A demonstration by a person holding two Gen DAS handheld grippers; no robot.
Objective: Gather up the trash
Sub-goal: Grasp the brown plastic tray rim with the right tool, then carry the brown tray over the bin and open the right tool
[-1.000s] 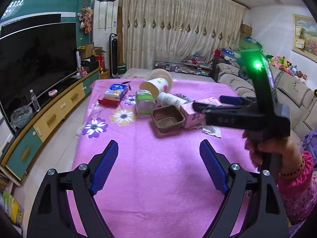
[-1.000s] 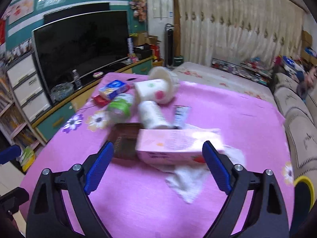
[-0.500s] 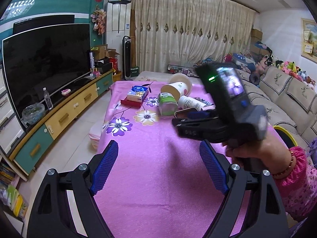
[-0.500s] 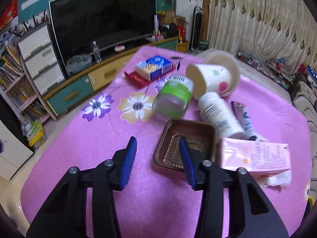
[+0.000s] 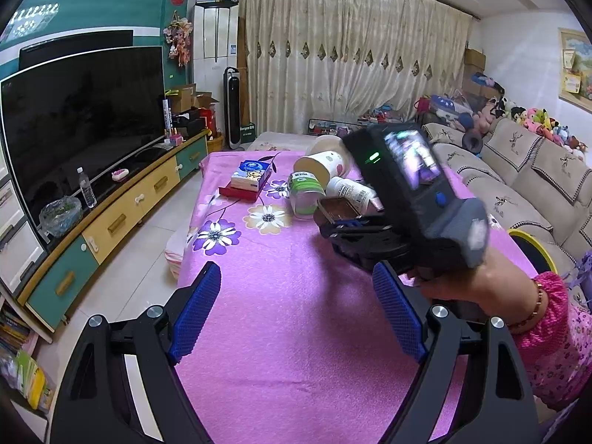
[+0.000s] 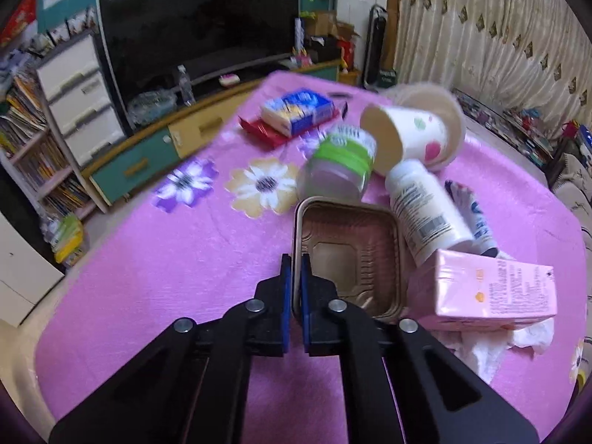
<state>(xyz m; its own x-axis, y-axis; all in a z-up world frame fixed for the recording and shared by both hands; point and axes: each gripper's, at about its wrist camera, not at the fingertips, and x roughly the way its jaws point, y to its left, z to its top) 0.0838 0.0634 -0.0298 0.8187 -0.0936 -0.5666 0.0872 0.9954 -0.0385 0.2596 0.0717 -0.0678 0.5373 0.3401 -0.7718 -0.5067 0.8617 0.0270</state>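
Trash lies on a pink tablecloth [image 6: 155,259]. A brown plastic tray [image 6: 351,251] sits nearest; my right gripper [image 6: 295,270] is shut on its left rim. Behind it lie a green-labelled jar [image 6: 340,162], a paper cup [image 6: 410,137] on its side, a white bottle [image 6: 421,211] and a pink carton [image 6: 495,292] on a crumpled tissue [image 6: 518,340]. My left gripper [image 5: 296,310] is open and empty above the near table. In its view the right gripper [image 5: 344,229] grips the tray [image 5: 336,209].
A tissue pack on a red box [image 6: 296,111] lies at the table's far left. A TV cabinet [image 5: 111,218] runs along the left, a sofa [image 5: 518,185] along the right. A yellow-rimmed bin [image 5: 532,248] stands by the sofa.
My right gripper moved left from the pink carton to the brown tray and closed on its left rim. The left gripper stayed open and shifted little.
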